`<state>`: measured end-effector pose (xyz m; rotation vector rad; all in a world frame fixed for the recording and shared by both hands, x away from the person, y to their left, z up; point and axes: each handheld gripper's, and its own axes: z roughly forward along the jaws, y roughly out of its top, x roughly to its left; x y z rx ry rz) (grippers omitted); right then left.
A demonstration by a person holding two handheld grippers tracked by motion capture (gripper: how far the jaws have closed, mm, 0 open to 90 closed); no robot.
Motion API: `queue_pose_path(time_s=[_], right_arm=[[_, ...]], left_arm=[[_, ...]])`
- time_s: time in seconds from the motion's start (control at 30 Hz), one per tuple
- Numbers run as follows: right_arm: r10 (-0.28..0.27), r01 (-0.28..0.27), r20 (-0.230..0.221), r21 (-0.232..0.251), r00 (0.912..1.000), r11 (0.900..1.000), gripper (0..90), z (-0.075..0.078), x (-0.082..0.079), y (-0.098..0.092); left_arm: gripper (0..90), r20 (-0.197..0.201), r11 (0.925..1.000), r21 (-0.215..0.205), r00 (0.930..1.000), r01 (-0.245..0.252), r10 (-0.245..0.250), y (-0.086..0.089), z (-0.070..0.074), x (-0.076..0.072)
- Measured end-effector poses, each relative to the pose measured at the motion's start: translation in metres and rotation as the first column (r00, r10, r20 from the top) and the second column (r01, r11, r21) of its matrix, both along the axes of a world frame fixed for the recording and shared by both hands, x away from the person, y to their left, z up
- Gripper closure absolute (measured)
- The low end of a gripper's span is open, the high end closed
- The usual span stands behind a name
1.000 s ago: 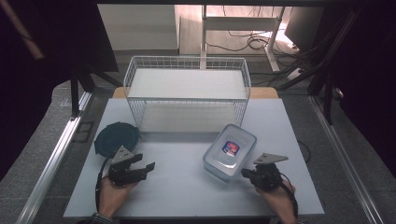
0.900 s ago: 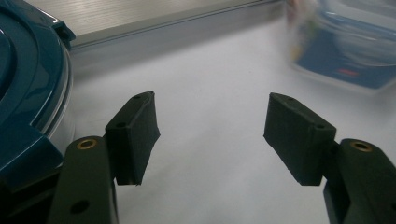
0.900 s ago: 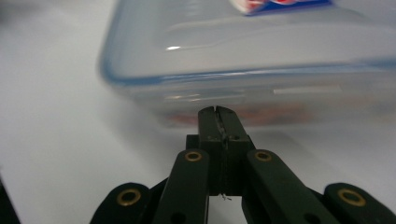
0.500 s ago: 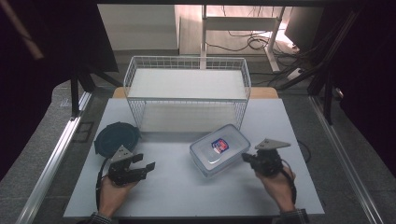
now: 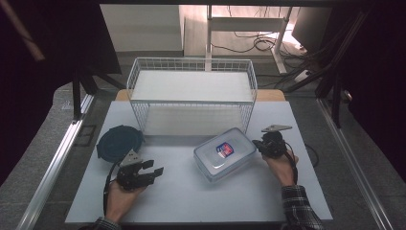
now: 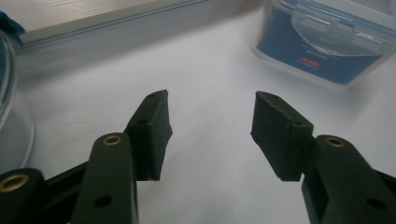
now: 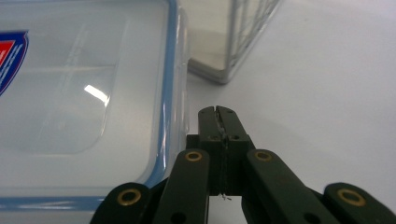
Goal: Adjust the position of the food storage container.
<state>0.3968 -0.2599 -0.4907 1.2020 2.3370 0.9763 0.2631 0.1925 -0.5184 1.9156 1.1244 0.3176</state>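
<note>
A clear lidded food container (image 5: 224,154) with a red and blue label lies on the white table (image 5: 182,191), in front of the wire basket (image 5: 191,93). My right gripper (image 5: 261,143) is shut, empty, and rests against the container's right side; in the right gripper view the closed tips (image 7: 218,114) sit beside the container's blue-sealed edge (image 7: 168,93). My left gripper (image 5: 153,173) is open and empty, low at the left of the table, pointing toward the container (image 6: 327,42). A dark blue round lid (image 5: 118,142) lies just behind it.
The white wire basket stands at the back middle of the table, its near corner (image 7: 233,56) close to the right gripper. The table's left edge meets a metal rail (image 5: 52,167). Cables lie on the floor behind.
The right gripper pushed the container left and turned it, moving forward toward the basket alongside it. The left gripper stayed where it was.
</note>
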Motion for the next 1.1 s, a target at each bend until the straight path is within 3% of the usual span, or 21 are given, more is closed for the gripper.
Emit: queue_pose_path(time_s=[0.07,0.17,0.23,0.27,0.3,0.33,0.4,0.5,0.57,0.6,0.73,0.8,0.97,1.0,1.1], right_arm=[[0.033,-0.032,-0.025,0.021,0.9991,0.999,89.5,0.0,-0.007,0.004],[0.052,-0.052,-0.032,0.02,0.9981,0.998,89.5,0.0,-0.017,0.011],[0.106,-0.105,-0.053,0.023,0.993,0.994,89.5,-0.001,-0.035,0.026],[0.106,-0.105,-0.053,0.023,0.993,0.994,89.5,-0.001,-0.035,0.026],[0.146,-0.145,-0.063,0.021,0.9873,0.989,89.5,-0.001,-0.046,0.038],[0.146,-0.145,-0.063,0.021,0.9873,0.989,89.5,-0.001,-0.046,0.038],[0.21,-0.21,-0.089,0.017,0.9736,0.978,89.4,-0.006,-0.063,0.057],[0.252,-0.252,-0.087,0.009,0.964,0.968,89.4,-0.005,-0.076,0.072],[0.253,-0.255,-0.071,-0.014,0.9647,0.967,89.4,-0.004,-0.079,0.075],[0.258,-0.26,-0.071,-0.019,0.9635,0.965,89.4,-0.004,-0.082,0.077],[0.256,-0.258,-0.077,-0.007,0.9635,0.966,89.4,-0.004,-0.085,0.076],[0.254,-0.257,-0.073,-0.027,0.9644,0.966,89.4,-0.003,-0.091,0.076],[0.237,-0.24,-0.059,-0.053,0.9697,0.969,89.4,-0.002,-0.097,0.068],[0.234,-0.237,-0.067,-0.034,0.9698,0.971,89.0,-0.002,-0.097,0.063],[0.235,-0.236,-0.07,-0.007,0.9694,0.972,86.7,-0.002,-0.096,0.057]], left_arm=[[48.0,-0.003,1.0,0.0,1.0,0.004,-0.004,-0.001,-0.001,0.001],[49.3,-0.01,1.0,0.001,0.9999,0.002,-0.002,-0.002,-0.001,0.002],[50.3,-0.028,1.0,0.004,0.9996,0.001,-0.001,-0.004,-0.003,0.004],[51.2,-0.028,1.0,0.004,0.9996,0.001,-0.001,-0.004,-0.003,0.004],[52.5,-0.032,1.0,0.009,0.9995,0.001,-0.001,-0.005,-0.003,0.005],[52.5,-0.038,0.9999,0.011,0.9993,0.003,-0.003,-0.006,-0.004,0.006],[57.8,-0.059,0.9997,0.023,0.9983,0.005,-0.004,-0.009,-0.008,0.01],[69.5,-0.073,0.9995,0.031,0.9973,-0.005,0.007,-0.01,-0.011,0.013],[75.0,-0.083,0.9999,0.016,0.9965,0.003,-0.001,-0.008,-0.011,0.014],[77.8,-0.094,0.9998,-0.016,0.9955,0.012,-0.013,-0.006,-0.011,0.015],[84.4,-0.089,0.9996,-0.024,0.9959,0.017,-0.019,-0.009,-0.01,0.015],[89.1,-0.085,0.9993,-0.034,0.9962,0.015,-0.018,-0.013,-0.009,0.017],[88.6,-0.08,0.9989,-0.04,0.9964,0.024,-0.027,-0.023,-0.009,0.022],[84.6,-0.083,0.9998,-0.011,0.9965,0.015,-0.016,-0.026,-0.006,0.024],[66.5,-0.074,1.0,-0.007,0.9972,-0.002,0.001,-0.021,-0.004,0.023]])
